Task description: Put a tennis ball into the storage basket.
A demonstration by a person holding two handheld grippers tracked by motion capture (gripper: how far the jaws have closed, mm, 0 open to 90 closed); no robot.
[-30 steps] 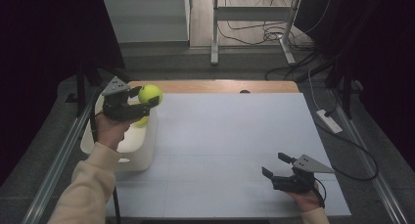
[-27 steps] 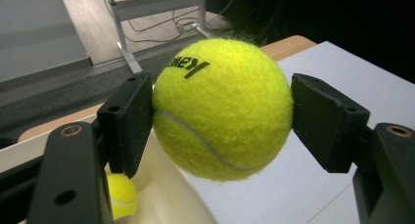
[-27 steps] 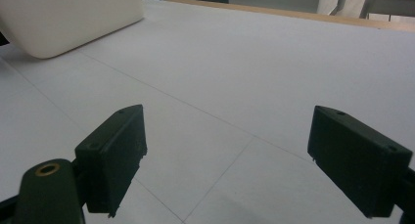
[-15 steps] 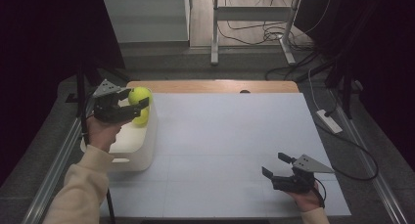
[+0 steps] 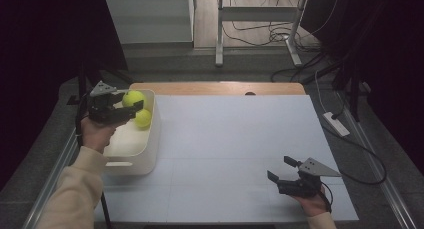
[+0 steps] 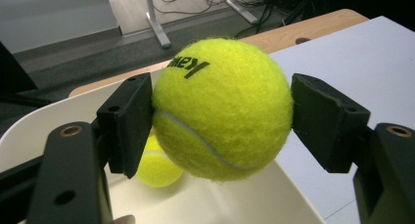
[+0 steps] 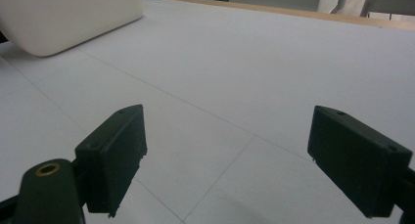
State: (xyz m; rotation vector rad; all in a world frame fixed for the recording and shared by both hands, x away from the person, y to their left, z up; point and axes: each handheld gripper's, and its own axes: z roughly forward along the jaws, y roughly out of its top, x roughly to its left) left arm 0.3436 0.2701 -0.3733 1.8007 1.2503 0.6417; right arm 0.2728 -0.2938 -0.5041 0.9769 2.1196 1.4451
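The left tool (image 5: 131,108), gripping a tennis ball (image 5: 133,98), has carried it leftward over the white bin (image 5: 150,144) (a second ball (image 5: 143,118) lies inside), suggesting release is imminent; the right tool (image 5: 281,170) rests wide open on the bench (image 5: 235,139).

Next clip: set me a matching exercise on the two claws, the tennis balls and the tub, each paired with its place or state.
1. left claw
2. right claw
3. second tennis ball
4. white tub

a. lying inside the tub
b. open, holding nothing, over the white tabletop
c. at the table's left edge
d. shut on a tennis ball above the tub

Pairs: 1-d, 2-b, 3-a, 4-c
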